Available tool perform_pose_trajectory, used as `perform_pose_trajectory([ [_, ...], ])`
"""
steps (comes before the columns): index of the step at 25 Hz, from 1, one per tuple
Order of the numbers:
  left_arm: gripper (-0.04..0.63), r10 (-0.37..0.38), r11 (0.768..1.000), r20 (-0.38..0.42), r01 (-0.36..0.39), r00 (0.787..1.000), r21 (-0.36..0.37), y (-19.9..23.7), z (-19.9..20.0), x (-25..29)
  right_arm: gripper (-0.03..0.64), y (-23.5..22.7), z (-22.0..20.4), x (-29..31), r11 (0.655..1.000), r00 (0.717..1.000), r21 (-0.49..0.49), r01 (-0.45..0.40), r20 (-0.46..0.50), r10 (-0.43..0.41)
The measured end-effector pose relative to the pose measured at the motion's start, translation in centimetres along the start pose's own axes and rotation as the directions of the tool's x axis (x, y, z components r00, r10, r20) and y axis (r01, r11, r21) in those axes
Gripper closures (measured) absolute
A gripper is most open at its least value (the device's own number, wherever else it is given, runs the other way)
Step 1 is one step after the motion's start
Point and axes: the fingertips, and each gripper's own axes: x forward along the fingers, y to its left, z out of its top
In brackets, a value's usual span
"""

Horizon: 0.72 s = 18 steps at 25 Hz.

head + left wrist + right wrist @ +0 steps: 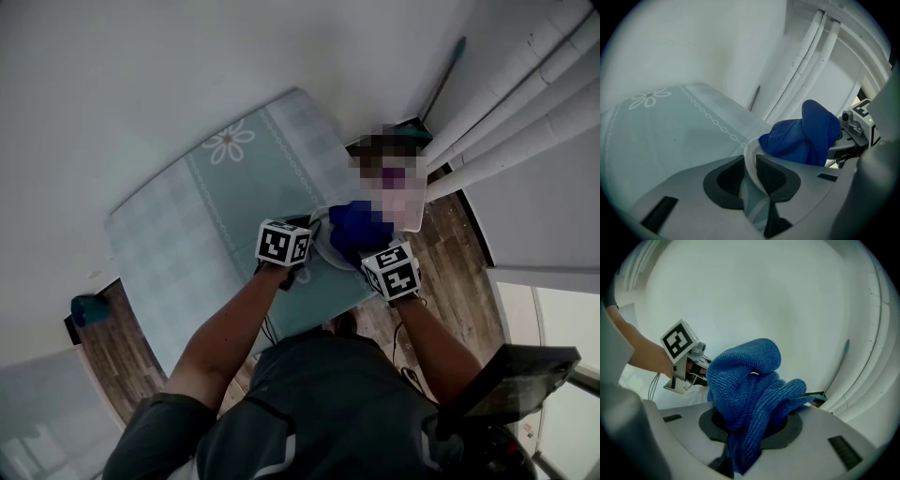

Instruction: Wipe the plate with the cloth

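Observation:
A white plate is held on edge above the table's right end, and my left gripper is shut on its rim. In the head view the plate's pale rim shows between the two marker cubes. A blue cloth is bunched in my right gripper, whose jaws are shut on it and mostly hidden by its folds. The cloth rests against the plate's face, just right of the left gripper. The same cloth bulges over the rim in the left gripper view.
The table has a teal checked tablecloth with a daisy print. White pipes run along the wall at the right. A dark stick leans in the corner. A teal object lies on the wooden floor at the left.

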Motion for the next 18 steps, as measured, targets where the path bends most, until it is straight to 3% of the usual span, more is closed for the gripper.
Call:
perform_pose_trajectory([
  [4,0.524,-0.049,0.993,0.028,0.052,0.998,-0.109,0.1,0.4,-0.5,0.488,4.9,2.4,0.0,0.983,0.984,-0.075,-0.166,0.048,0.169],
  [6,0.526,-0.051,0.993,0.034,0.054,0.998,-0.106,-0.1,0.8,-0.8,0.488,7.8,2.6,0.8,0.96,0.966,-0.123,-0.252,0.019,0.257],
  [8,0.527,-0.049,0.994,0.035,0.052,0.998,-0.094,-0.2,1.1,-1.0,0.488,9.5,1.8,2.1,0.942,0.956,-0.166,-0.293,-0.034,0.291],
  [13,0.529,-0.042,0.994,0.019,0.044,0.999,-0.102,0.0,0.7,-0.6,0.488,8.2,0.4,4.2,0.946,0.958,-0.158,-0.283,-0.093,0.271],
  [18,0.528,-0.03,0.996,0.019,0.032,0.999,-0.086,-0.1,1.2,-0.9,0.486,4.3,0.5,4.1,0.979,0.98,-0.091,-0.181,-0.098,0.172],
])
